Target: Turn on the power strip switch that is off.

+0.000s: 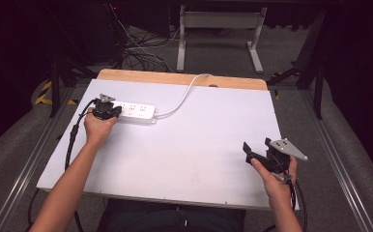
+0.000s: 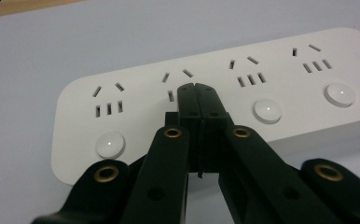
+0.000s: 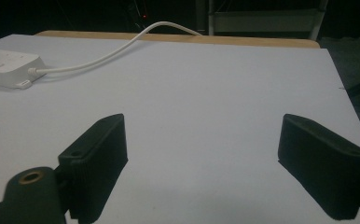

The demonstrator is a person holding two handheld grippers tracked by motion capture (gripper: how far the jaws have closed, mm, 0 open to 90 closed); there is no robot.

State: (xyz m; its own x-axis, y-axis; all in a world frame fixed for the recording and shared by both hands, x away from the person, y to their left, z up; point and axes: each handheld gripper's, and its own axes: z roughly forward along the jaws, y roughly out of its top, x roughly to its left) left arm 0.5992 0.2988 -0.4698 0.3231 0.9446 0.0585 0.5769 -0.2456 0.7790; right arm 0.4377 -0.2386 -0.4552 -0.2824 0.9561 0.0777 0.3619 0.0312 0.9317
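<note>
A wide white rectangular counter (image 1: 189, 145) with a pale wooden strip along its far edge carries everything here. On it lies a long white plastic power strip (image 1: 135, 112) with four sets of sockets, each with a round white button below it.

A white round cable (image 1: 182, 98) leaves the end of the power strip farthest from the left hand-held gripper (image 1: 108, 110) and curves away over the counter's far wooden edge.

The left hand-held gripper, black, with a black cable trailing back past the person's forearm, sits at the near end of the power strip. Its jaws are pressed fully together with nothing between them. In the left gripper view their joined tips (image 2: 197, 88) lie over the top face of the power strip (image 2: 225, 93), at the second set of sockets, between two of the round buttons; whether the tips touch the plastic cannot be told.

The right hand-held gripper (image 1: 258, 155), black with a grey three-cornered plate on top, is held well apart from the power strip, near the counter's right front corner. Its jaws stand wide apart, with bare counter (image 3: 201, 130) between them. The power strip (image 3: 5, 67) lies far ahead and to the left of this hand-held gripper.
</note>
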